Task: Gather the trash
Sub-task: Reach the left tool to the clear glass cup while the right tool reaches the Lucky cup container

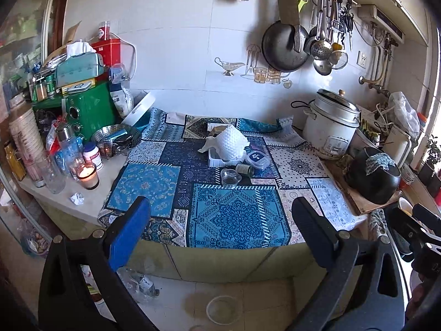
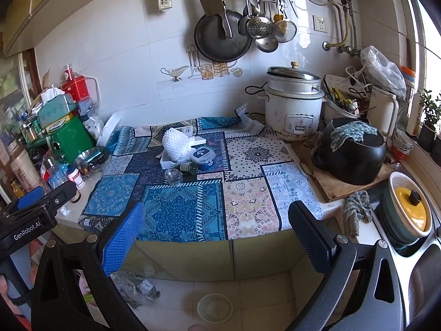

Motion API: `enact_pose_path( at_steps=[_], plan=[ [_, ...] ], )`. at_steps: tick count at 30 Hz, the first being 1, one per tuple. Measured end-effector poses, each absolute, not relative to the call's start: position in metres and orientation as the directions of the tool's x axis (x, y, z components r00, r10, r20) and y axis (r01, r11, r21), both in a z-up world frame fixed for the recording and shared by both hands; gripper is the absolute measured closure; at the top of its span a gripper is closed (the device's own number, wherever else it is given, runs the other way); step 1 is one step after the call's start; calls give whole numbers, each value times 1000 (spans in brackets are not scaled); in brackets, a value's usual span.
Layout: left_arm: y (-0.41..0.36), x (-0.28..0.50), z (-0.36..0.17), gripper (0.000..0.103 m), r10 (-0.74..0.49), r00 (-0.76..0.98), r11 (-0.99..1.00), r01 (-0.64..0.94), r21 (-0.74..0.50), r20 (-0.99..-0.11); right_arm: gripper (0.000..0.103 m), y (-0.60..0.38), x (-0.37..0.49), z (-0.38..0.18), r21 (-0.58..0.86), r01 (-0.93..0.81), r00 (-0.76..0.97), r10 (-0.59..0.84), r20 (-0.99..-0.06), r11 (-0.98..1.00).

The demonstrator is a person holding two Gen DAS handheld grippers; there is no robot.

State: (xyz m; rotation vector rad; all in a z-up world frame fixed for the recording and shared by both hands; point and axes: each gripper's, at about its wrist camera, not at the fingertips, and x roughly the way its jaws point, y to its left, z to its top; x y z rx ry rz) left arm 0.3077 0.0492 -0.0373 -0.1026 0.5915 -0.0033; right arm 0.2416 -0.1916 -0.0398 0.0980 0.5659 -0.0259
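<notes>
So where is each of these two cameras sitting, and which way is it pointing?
Left wrist view: rides the left gripper, held off the counter's front edge, facing the patchwork cloth and tiled wall; its open fingers show, with the right gripper at the right edge.
Right wrist view: rides the right gripper, facing the same counter; its open fingers show, with the left gripper at the left edge.
Shared: white foam net, rice cooker, crumpled paper.

Both wrist cameras sit back from the tabletop's [image 1: 82, 209] front edge, looking slightly down across it toward the tiled wall. Each view shares the patterned cloth [image 1: 237, 215] and rice cooker [image 2: 293, 110]; the right view sits further right, taking in the sink [image 2: 424, 270].
</notes>
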Motion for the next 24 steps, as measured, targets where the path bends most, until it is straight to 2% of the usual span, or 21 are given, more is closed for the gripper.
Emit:
enact_pose_path(
  at_steps=[7,14,18,24],
  plan=[
    [65,393,-58,0,-63,795,996,10,-90,-603,0,-187,310,-50,82,122,822,-55,-566,989],
    [58,469,-102,0,-72,700,996,13,-89,-711,0,-197,383,-84,22,140,760,-94,-643,990],
    [48,507,-132,0,-53,633,996,-20,-86,-772,0,-212,427,-115,-11,102,691,-78,-718,995],
    [29,559,-175,0,3,517,993,-105,-61,-856,0,-230,491,-139,4,-50,618,34,-786,999]
  ],
)
